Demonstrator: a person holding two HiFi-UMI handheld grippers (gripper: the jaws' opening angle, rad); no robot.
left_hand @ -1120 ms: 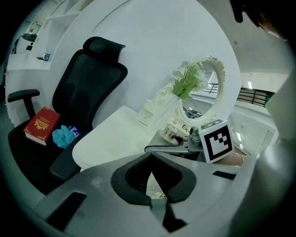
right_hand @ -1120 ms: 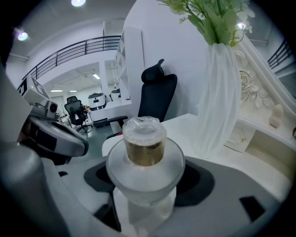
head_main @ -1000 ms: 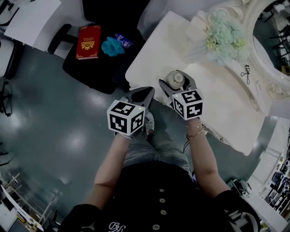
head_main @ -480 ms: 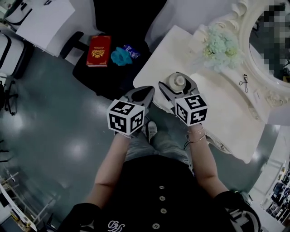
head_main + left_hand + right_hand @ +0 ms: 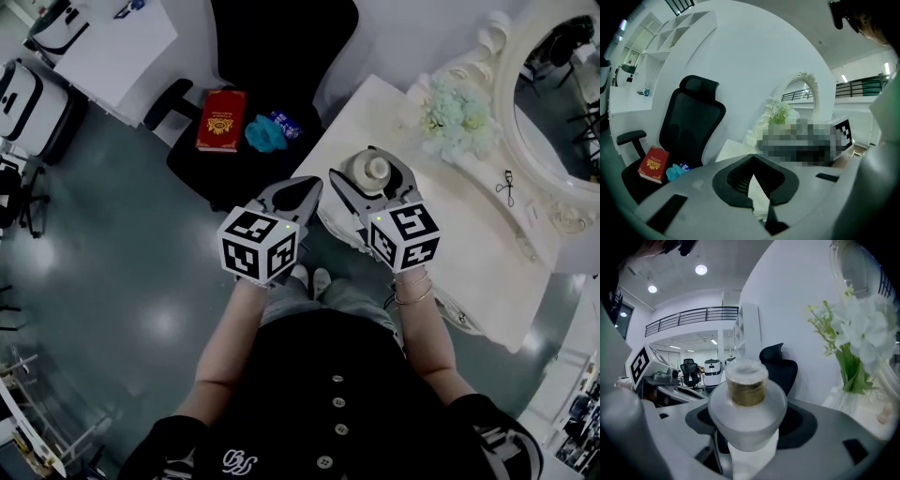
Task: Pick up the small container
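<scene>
the left gripper (image 5: 303,190) hangs off the table's edge, over the floor, its jaws pressed together on nothing. just beside it the right gripper (image 5: 367,163) pinches the small container (image 5: 373,172) — a pale jar with a gold band under a frosted lid — above the near edge of the white table (image 5: 469,230). farther back on the table, pale flowers (image 5: 457,114) stand before an ornate mirror (image 5: 553,103), and off to the left a red book (image 5: 221,120) lies on a black chair (image 5: 272,47).
</scene>
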